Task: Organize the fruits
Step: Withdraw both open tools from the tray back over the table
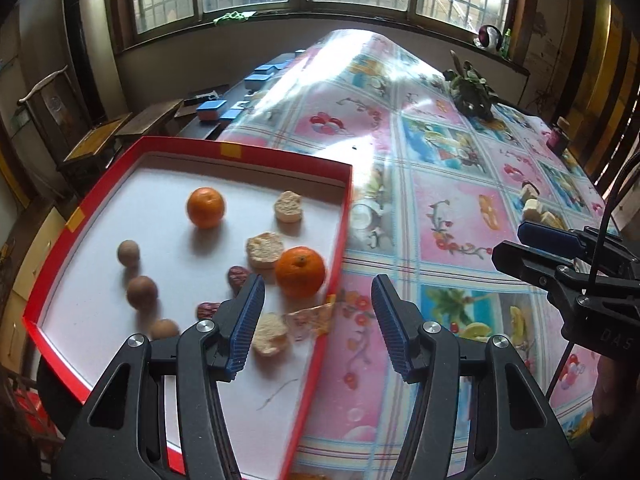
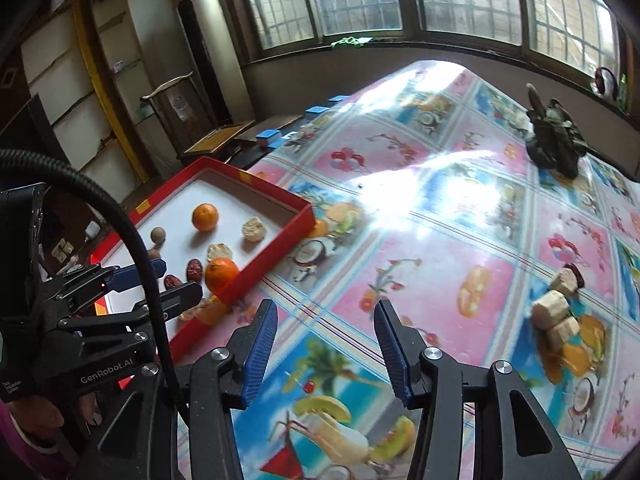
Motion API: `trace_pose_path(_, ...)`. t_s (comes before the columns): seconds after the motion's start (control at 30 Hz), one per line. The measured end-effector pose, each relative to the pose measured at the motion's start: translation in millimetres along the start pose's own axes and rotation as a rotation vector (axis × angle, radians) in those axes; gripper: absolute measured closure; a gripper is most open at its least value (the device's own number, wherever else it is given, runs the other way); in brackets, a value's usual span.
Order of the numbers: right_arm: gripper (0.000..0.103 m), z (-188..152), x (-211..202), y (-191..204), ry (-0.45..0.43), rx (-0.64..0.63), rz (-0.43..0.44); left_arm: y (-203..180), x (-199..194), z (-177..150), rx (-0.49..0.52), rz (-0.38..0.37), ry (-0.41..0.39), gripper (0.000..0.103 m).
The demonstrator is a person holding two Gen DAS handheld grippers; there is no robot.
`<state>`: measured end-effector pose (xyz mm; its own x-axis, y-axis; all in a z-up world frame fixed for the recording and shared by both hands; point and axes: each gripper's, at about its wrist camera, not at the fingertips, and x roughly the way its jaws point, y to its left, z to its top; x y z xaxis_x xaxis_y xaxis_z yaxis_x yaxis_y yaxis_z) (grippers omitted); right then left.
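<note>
I see a red-walled tray (image 1: 345,216) with a white floor and yellow tape patches on its rim. In it sit two bright orange mandarins (image 1: 205,207), brown round longans (image 1: 128,253), dark red dates (image 1: 239,276) and pale beige slices (image 1: 287,207). The tablecloth (image 2: 420,264) is glossy, checked in pink and blue squares printed with fruit, drinks and flowers. My gripper pads (image 1: 247,320) are ribbed blue on black arms.

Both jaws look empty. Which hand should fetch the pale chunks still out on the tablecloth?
Probably the right. The right gripper is open over the tablecloth, and the pale chunks lie on its right side. The left gripper is open at the red tray edge, farther off.
</note>
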<state>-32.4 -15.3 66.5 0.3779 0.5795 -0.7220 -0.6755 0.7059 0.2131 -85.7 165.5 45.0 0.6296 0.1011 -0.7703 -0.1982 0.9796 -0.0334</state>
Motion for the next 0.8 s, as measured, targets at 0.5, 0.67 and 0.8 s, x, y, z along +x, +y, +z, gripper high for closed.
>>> trace_pose_path(0.5,0.052,-41.8,-42.4,-105.0,-0.005,0.191,-0.172,-96.6,28.6,18.2,0.134,-0.108,0.041,0.047)
trace_pose_path(0.67,0.052,-52.2,-50.2,-133.1,-0.006,0.258,-0.214,-119.3,38.1,21.8,0.170,-0.129,0.060,0.047)
trace_pose_path(0.8,0.052,-55.7,-53.8,-146.8,-0.007,0.282,-0.237,-134.2,46.5,25.5,0.189,-0.143,0.075,0.047)
